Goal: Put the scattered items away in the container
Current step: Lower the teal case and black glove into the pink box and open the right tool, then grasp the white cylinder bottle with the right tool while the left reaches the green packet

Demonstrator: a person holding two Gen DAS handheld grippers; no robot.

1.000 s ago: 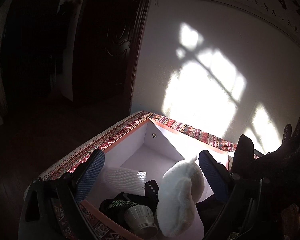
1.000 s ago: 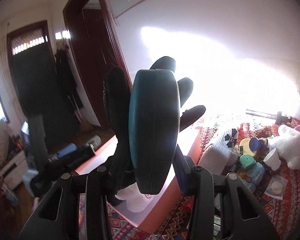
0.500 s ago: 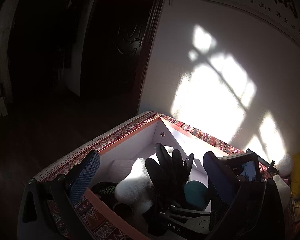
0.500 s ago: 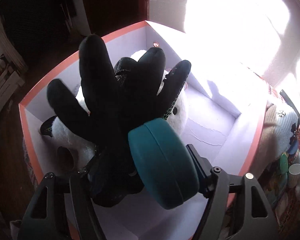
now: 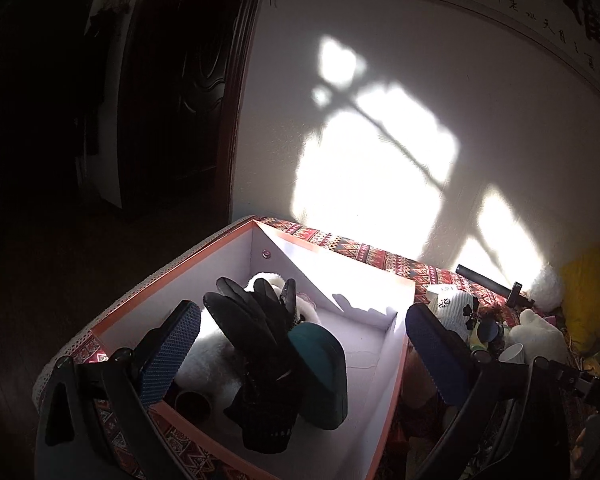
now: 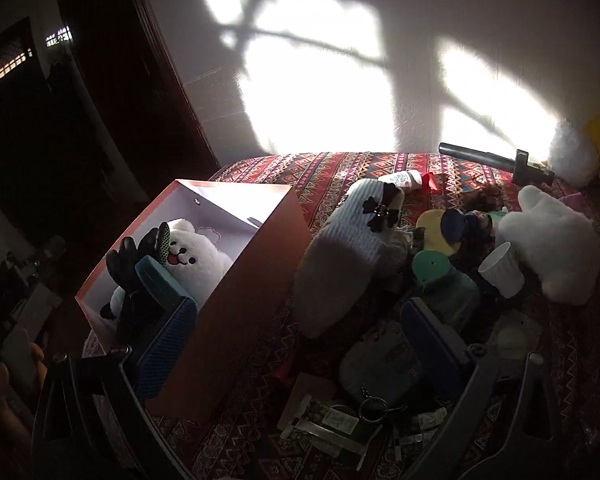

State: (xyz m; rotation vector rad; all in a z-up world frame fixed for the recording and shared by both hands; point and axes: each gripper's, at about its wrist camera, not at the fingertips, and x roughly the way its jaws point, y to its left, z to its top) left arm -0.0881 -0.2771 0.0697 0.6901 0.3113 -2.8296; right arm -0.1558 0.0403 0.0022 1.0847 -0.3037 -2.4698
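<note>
An orange box with a white inside [image 5: 384, 376] [image 6: 240, 288] stands on the patterned cloth. In it lie a white plush bear [image 6: 196, 258], black gloves [image 5: 260, 344] [image 6: 134, 264], a teal round case [image 5: 320, 364] and a cup [image 5: 192, 402]. My left gripper [image 5: 304, 356] is open and empty, its fingers astride the box's near part. My right gripper [image 6: 300, 344] is open and empty, over the cloth just right of the box.
Scattered on the cloth right of the box: a white knit hat with a black bow [image 6: 364, 232], a green-lidded jar [image 6: 444, 284], a white cup [image 6: 502, 270], a white plush toy [image 6: 552, 240], a black rod [image 6: 496, 162], keys and packets [image 6: 356, 412]. A wall stands behind.
My right gripper has let go of the black gloves and teal case into the box, opened, and pulled back to the right of the box. My left gripper has stayed open over the box.
</note>
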